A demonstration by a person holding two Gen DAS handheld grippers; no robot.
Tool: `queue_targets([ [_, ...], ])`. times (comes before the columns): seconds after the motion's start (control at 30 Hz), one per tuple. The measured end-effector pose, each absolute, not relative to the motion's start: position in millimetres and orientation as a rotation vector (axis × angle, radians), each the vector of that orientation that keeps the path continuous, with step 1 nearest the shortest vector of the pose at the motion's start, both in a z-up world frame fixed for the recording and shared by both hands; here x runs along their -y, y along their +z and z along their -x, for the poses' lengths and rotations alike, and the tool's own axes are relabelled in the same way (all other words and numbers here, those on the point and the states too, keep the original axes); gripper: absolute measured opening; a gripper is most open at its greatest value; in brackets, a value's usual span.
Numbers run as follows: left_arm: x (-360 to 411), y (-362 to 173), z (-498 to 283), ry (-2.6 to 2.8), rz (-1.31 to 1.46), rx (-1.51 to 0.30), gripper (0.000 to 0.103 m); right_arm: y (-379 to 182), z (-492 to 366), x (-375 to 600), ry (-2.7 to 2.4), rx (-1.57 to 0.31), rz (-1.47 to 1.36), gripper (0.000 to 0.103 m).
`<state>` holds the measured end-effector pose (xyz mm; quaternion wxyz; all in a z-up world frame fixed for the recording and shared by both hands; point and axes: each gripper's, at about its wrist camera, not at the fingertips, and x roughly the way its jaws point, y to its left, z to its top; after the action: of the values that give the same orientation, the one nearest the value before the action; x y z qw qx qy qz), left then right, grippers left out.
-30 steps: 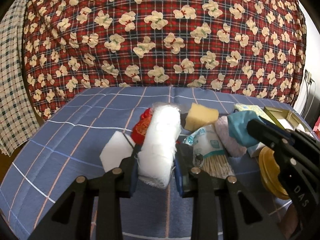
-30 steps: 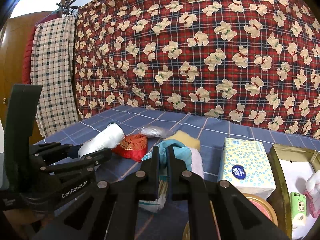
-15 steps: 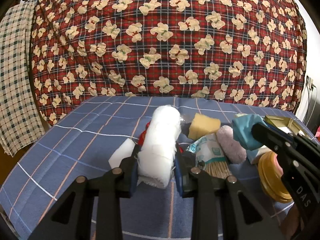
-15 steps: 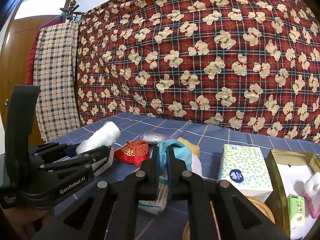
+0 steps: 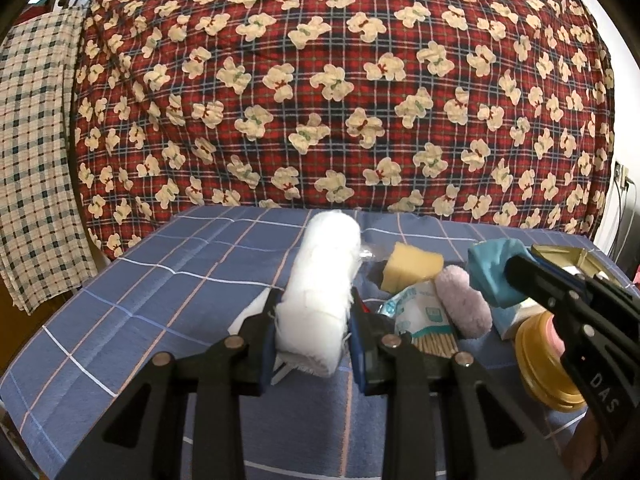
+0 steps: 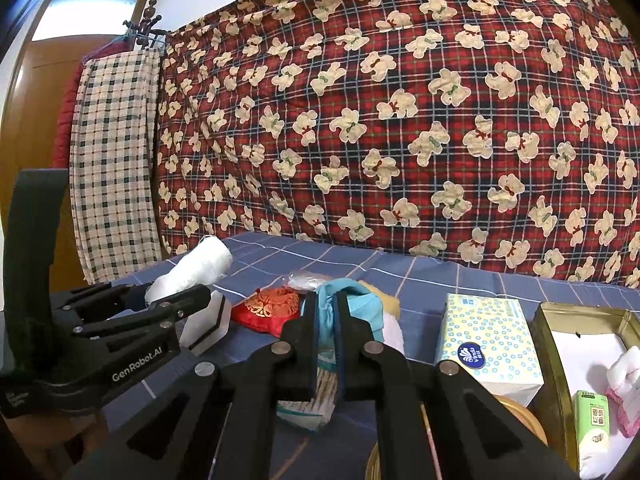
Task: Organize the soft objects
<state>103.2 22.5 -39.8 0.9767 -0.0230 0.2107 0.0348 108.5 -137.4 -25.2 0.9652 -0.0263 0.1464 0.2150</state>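
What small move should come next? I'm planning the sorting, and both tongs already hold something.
Probably carry the teal cloth in the right tongs rightward over the open gold tin, which already holds soft items. The left tongs grip the white roll, clear of that path.

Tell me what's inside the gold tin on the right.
In the gold tin, a white lining sheet, a green-and-white packet and something pink and white at the frame edge show. Its near wall hides the bottom, and its right part is out of frame.
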Motion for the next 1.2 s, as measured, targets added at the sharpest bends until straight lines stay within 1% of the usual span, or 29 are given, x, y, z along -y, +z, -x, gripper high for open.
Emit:
queue_targets([
  [0.43, -24.7, -35.5, -90.3, 0.093, 0.051, -0.350, 0.028, -25.3, -107.5, 138.0, 0.434, -0.293, 0.053, 0.007],
  [0.93, -22.7, -34.6, -89.4, 0.096, 0.044, -0.342, 0.028, -25.5, -106.3, 138.4, 0.430, -0.286, 0.053, 0.007],
  [1.2, -23.3, -27.9, -81.2, 0.105, 0.049, -0.297, 0.028, -21.8, -107.6, 138.9, 0.428, -0.284, 0.048, 0.007],
])
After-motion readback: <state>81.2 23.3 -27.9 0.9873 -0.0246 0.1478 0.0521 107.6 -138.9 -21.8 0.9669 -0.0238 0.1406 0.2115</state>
